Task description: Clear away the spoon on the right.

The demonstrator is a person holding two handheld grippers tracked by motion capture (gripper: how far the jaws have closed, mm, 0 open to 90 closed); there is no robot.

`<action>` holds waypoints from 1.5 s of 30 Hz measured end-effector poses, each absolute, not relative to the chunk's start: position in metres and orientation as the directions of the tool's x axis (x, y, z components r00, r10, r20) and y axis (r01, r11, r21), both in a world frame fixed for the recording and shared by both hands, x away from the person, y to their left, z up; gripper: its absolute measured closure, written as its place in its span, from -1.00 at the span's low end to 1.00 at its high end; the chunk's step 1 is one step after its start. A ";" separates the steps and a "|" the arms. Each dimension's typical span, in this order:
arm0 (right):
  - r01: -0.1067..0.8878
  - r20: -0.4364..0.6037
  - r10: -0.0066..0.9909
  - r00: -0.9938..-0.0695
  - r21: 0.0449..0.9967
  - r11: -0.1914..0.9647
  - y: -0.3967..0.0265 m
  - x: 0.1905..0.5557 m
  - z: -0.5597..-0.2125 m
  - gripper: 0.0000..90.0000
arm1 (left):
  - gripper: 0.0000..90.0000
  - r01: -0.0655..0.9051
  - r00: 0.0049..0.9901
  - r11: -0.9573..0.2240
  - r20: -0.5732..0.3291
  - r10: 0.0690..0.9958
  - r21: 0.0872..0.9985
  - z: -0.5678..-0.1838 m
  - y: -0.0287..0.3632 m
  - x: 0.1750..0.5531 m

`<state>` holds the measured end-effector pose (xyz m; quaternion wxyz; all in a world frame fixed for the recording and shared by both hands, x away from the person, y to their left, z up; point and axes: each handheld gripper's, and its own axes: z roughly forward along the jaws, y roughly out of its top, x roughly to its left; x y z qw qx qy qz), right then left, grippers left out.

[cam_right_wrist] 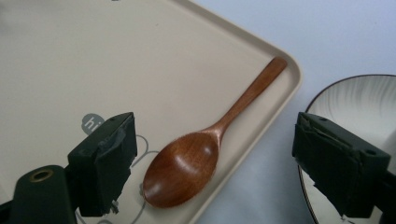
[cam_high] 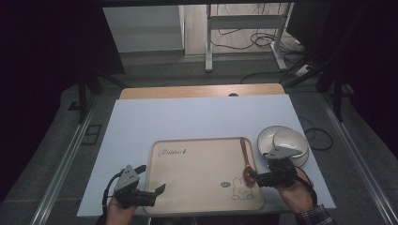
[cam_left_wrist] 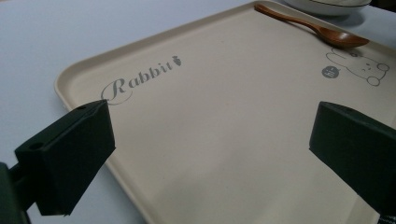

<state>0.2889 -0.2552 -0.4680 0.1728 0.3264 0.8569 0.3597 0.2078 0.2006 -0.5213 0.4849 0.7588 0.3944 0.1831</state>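
Observation:
A beige tray [cam_high: 197, 173] printed with "Rabbit" and a rabbit drawing lies on the white table. A brown wooden spoon [cam_high: 245, 159] rests on the tray's right side, bowl toward the person. In the right gripper view the spoon [cam_right_wrist: 205, 140] lies between the wide-apart jaws, untouched. My right gripper [cam_high: 256, 177] stands open just above the spoon's bowl, by the tray's right edge. My left gripper [cam_high: 157, 191] hangs open over the tray's near left corner, with bare tray [cam_left_wrist: 224, 140] between its jaws. A white bowl [cam_high: 283, 143] sits on the table right of the tray.
The white bowl [cam_right_wrist: 364, 107] lies close under the right jaw in the right gripper view. A wooden board [cam_high: 202, 91] runs along the table's far edge. Cables [cam_high: 263, 40] and a metal stand lie on the floor beyond.

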 end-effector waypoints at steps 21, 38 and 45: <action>0.444 -0.070 0.710 -0.700 0.737 0.510 -0.282 0.267 -0.466 -0.78 | -1.00 0.422 0.622 -0.216 -0.108 0.775 0.880 -0.521 0.201 0.208; 0.474 -0.045 0.713 -0.700 0.717 0.511 -0.303 0.253 -0.477 -0.91 | -1.00 0.424 0.621 -0.216 -0.109 0.776 0.880 -0.522 0.201 0.208; 0.499 -0.023 0.702 -0.712 0.687 0.528 -0.308 0.252 -0.486 -1.00 | -1.00 0.424 0.620 -0.215 -0.109 0.777 0.880 -0.522 0.201 0.208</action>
